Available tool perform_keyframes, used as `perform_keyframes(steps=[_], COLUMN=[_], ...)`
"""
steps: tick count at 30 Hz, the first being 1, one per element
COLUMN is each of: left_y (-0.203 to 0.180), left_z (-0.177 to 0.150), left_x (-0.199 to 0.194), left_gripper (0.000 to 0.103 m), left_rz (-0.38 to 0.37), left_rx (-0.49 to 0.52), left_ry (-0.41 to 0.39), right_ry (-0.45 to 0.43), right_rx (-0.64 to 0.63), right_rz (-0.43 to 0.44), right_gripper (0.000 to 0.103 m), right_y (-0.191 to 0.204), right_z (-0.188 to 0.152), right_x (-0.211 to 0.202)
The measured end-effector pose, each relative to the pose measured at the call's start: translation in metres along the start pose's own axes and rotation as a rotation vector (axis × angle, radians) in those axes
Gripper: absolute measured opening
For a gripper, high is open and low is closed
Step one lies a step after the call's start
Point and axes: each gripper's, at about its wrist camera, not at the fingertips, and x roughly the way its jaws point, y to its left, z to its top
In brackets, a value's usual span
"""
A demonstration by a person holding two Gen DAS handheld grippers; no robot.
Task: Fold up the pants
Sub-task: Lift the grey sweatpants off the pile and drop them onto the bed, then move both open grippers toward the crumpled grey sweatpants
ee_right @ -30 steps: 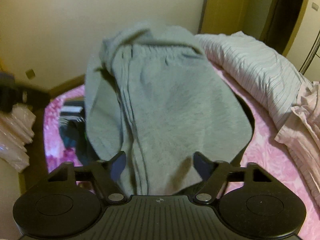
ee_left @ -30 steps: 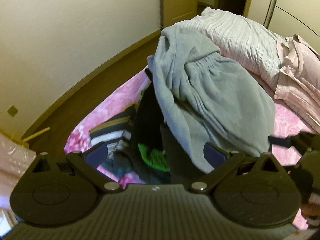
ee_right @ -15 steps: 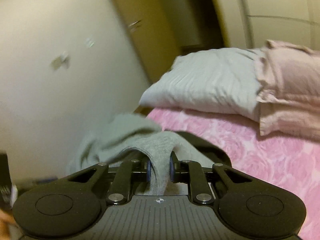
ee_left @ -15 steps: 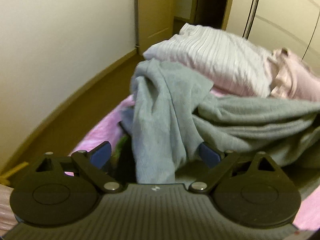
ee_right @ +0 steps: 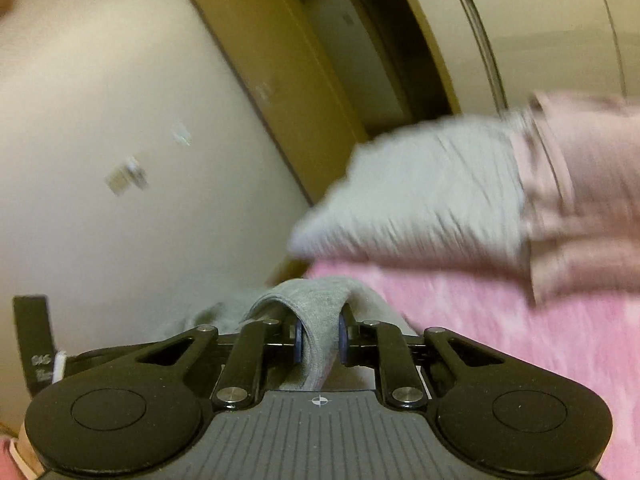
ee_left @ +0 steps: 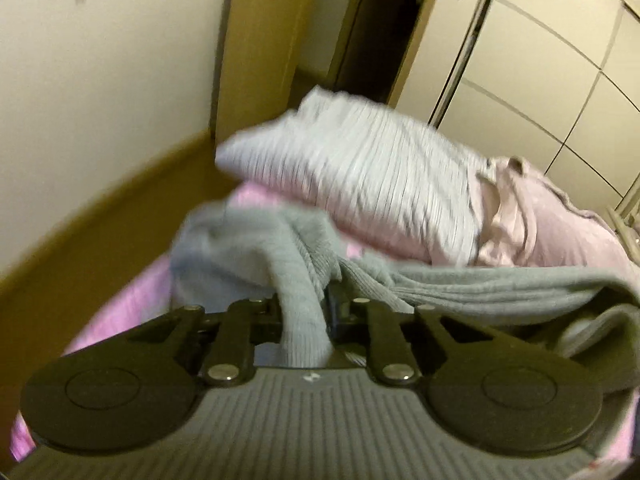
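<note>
Two tools pinching grey pants (ee_left: 304,280), left tool (ee_left: 306,312) just closed, right tool (ee_right: 320,338)

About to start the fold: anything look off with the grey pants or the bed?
Only that the grey pants are bunched and twisted between left gripper and right gripper, not flat on the pink bedspread.

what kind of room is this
Most likely a bedroom: a bed with a pink floral bedspread, a striped pillow at its head, and pale sliding wardrobe doors behind.
</note>
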Motion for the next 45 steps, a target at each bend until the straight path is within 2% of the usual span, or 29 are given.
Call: perform_keyframes(steps=[4,7,11,14,18,22,24,25,26,27,28,31,33,35,39,42,45], left_y=[-0.039,-0.079,-0.156,-0.212,-0.292,-0.379,-0.417,-0.436,-0.457,-0.474,-0.491,-0.513,-0.512,-0.507,-0.491,-0.476,-0.481], left_z=[0.048,0.063,0.069,0.059,0.027,-0.02,-0.046,-0.061,-0.08,-0.099,-0.124,-0.189,-0.226,-0.266,-0.331,-0.355,-0.369], left_x=[-0.031,-0.063,-0.121,-0.157,-0.189,-0.201,-0.196,-0.191,-0.187,-0.18,-0.167,-0.14,-0.12,-0.117,-0.125,-0.138,-0.158], left_gripper=[0.01,0.01,0.01,0.01,0.01,0.01,0.015,0.019,0.028,0.039,0.041,0.044,0.045,0.046,0.047,0.047,0.049], left_rz=[-0.031,-0.103,-0.257,-0.4,-0.636,-0.847,-0.896,-0.911,-0.913,-0.902,-0.859,-0.679,-0.576,-0.495,-0.398,-0.354,-0.347], left_rx=[0.064,0.134,0.259,0.318,0.374,0.397,0.416,0.437,0.461,0.484,0.506,0.567,0.572,0.575,0.55,0.533,0.58], left_ry=[-0.107,-0.204,-0.306,-0.339,-0.298,-0.145,-0.051,0.009,0.083,0.157,0.231,0.312,0.381,0.443,0.541,0.586,0.588], right_ry=[-0.221,-0.376,-0.565,-0.678,-0.789,-0.819,-0.793,-0.758,-0.689,-0.596,-0.502,-0.281,-0.197,-0.108,0.1,0.199,0.254], right_rx=[-0.036,-0.032,-0.004,0.004,-0.037,-0.07,-0.07,-0.06,-0.058,-0.065,-0.059,0.029,0.122,0.204,0.307,0.368,0.405], right_rz=[0.024,0.012,-0.048,-0.125,-0.271,-0.434,-0.503,-0.528,-0.541,-0.514,-0.484,-0.476,-0.498,-0.535,-0.617,-0.658,-0.661], right_gripper=[0.012,0.012,0.012,0.013,0.013,0.014,0.015,0.019,0.042,0.063,0.095,0.097,0.097,0.097,0.096,0.096,0.096], right_y=[0.008,0.002,-0.018,-0.034,-0.051,-0.07,-0.086,-0.096,-0.108,-0.124,-0.14,-0.19,-0.222,-0.254,-0.298,-0.324,-0.332], right_z=[0.038,0.059,0.075,0.076,0.063,0.045,0.036,0.033,0.03,0.025,0.019,-0.022,-0.065,-0.105,-0.182,-0.203,-0.214], right_x=[-0.039,-0.085,-0.168,-0.235,-0.327,-0.401,-0.428,-0.437,-0.444,-0.448,-0.449,-0.46,-0.477,-0.503,-0.544,-0.562,-0.569])
